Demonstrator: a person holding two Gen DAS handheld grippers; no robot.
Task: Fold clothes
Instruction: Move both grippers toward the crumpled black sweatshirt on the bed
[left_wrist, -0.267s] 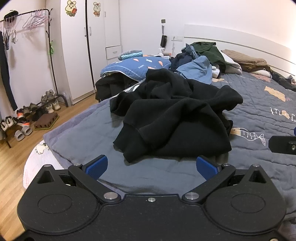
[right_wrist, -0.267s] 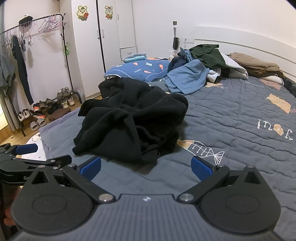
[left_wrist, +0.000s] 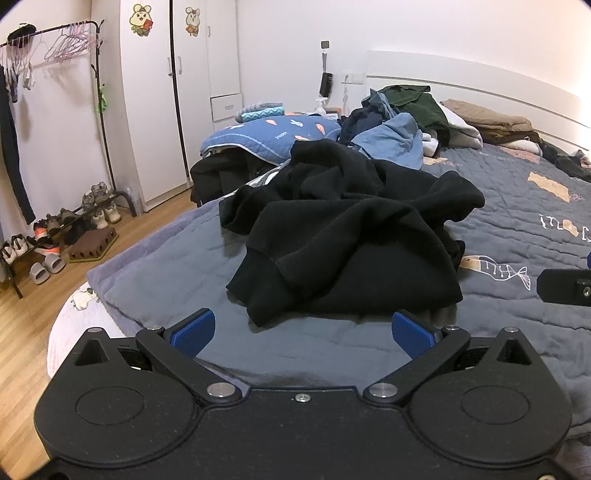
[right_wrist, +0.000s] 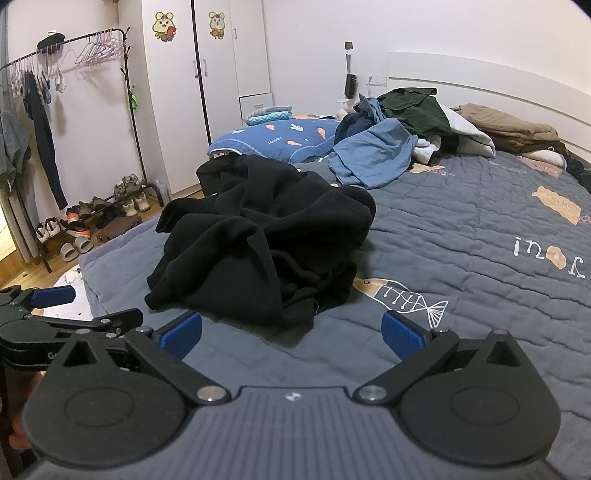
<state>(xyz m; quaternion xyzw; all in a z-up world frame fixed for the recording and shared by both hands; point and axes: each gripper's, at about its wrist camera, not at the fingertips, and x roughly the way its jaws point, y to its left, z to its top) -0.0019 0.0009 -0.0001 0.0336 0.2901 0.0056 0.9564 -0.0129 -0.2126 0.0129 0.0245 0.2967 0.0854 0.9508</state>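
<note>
**Two open grippers before a crumpled black garment on a bed**

A black sweatshirt (left_wrist: 347, 236) lies bunched on the grey quilted bedcover (left_wrist: 517, 229), near the foot corner of the bed. The heap has no clean outline; its longer extent runs roughly from the near ribbed hem (left_wrist: 258, 280) away toward the pillow end, with a sleeve-like fold trailing off to the right in the left wrist view. Front and back of the garment cannot be told apart.

The left gripper (left_wrist: 303, 332) hangs just short of the near hem, its blue pads (left_wrist: 194, 332) spread wide with only bedcover between them. The right gripper (right_wrist: 291, 334) is likewise spread wide and empty, facing the garment's right-hand near edge, where a drawcord (right_wrist: 295, 273) shows. Neither touches the cloth.

Beyond the sweatshirt lie a blue printed pillow (left_wrist: 273, 133), a light blue garment (right_wrist: 373, 155), a dark green garment (right_wrist: 417, 107) and tan folded items (right_wrist: 513, 125) against the white headboard (left_wrist: 480, 77). A fish print (right_wrist: 402, 295) marks the cover just right of the heap. On the floor to the left stand a clothes rail (left_wrist: 55, 40) over a shoe rack (left_wrist: 74, 221), and a white wardrobe (left_wrist: 177, 92).
</note>
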